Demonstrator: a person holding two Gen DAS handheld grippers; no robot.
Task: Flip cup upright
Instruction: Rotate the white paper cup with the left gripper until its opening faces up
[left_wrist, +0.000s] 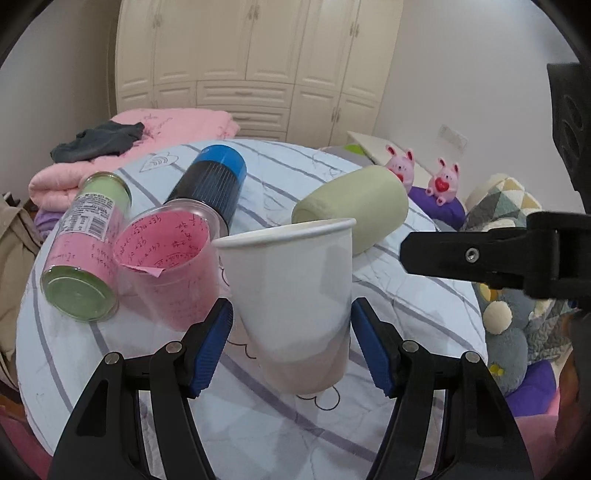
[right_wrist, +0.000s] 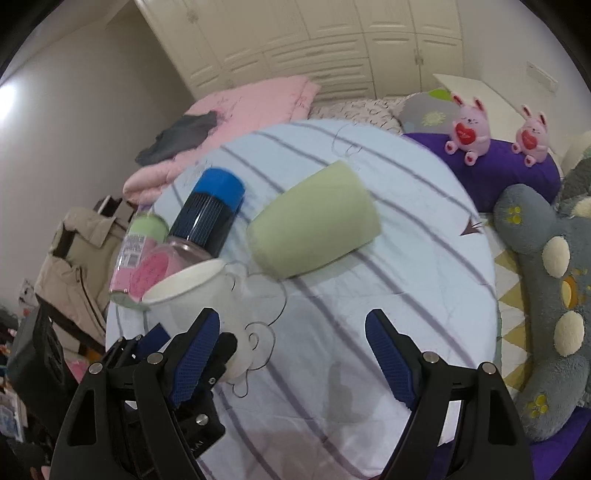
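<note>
A white paper cup is seen standing mouth-up, slightly tilted, between the blue pads of the left tool, whose jaws are held apart on either side of the cup's lower wall; whether either pad touches it cannot be told. The cup rests on the striped white-and-grey quilt of the bed, toward its near left edge, and its long axis is judged close to vertical, so the flip appears all but done. The right tool is shown with jaws wide apart and nothing between them, the cup lying to its left, nearer the left tool. The cup's rolled rim is clean and uncrushed, its base shaded. A pale green cup lies on its side behind it.
</note>
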